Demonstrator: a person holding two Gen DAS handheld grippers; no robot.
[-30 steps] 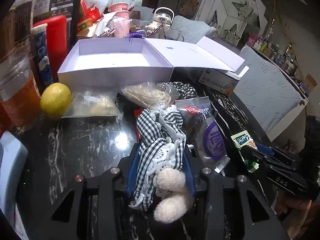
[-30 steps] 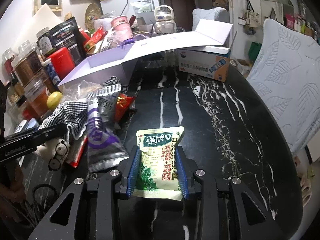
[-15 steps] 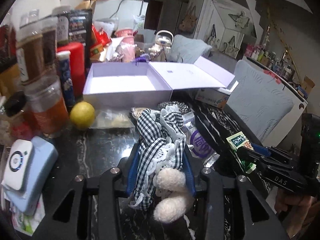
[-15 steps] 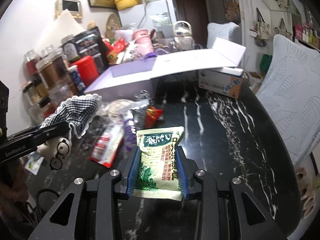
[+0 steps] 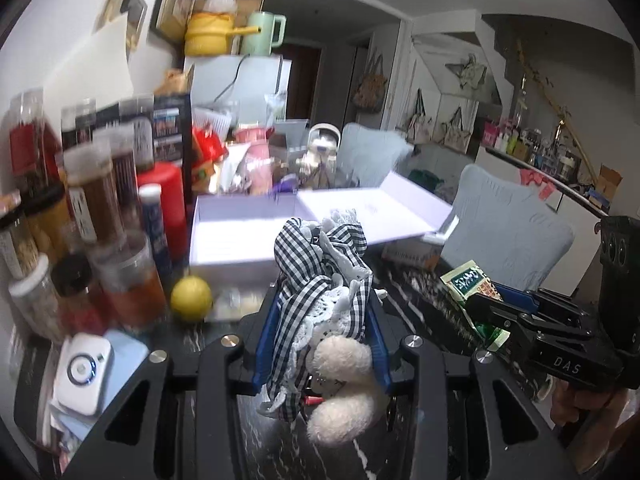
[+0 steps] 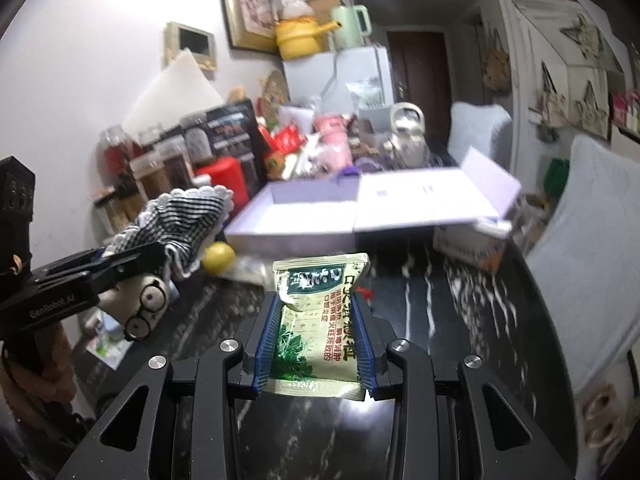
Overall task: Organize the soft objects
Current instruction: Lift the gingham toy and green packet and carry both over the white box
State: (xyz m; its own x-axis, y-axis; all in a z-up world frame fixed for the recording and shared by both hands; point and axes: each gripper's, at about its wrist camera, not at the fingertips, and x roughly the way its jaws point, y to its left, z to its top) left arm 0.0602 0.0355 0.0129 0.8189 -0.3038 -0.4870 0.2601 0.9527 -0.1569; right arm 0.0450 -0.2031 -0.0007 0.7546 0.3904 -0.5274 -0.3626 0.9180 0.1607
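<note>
My left gripper [image 5: 322, 300] is shut on a soft toy [image 5: 320, 292] in black-and-white checked cloth with lace and fluffy white feet, held up above the black marble table [image 5: 420, 312]. My right gripper [image 6: 316, 304] is shut on a green-and-cream sachet [image 6: 320, 320], also lifted. Each gripper shows in the other's view: the left gripper [image 6: 132, 256] with the toy [image 6: 180, 220] at the left, the right gripper [image 5: 492, 304] with the sachet [image 5: 468, 284] at the right. An open lilac box [image 5: 224, 240], lid folded back, sits beyond both.
Jars and bottles [image 5: 96, 216] crowd the table's left side, with a lemon [image 5: 191, 298] and a white-and-blue gadget [image 5: 82, 372] in front. A small carton [image 6: 472, 246] lies right of the box. Pale blue chair backs [image 5: 504, 232] stand along the right edge.
Both grippers have risen from the table with their loads still held, and the views have tipped up toward the wall and shelves. The snack packets on the table have dropped out of sight.
</note>
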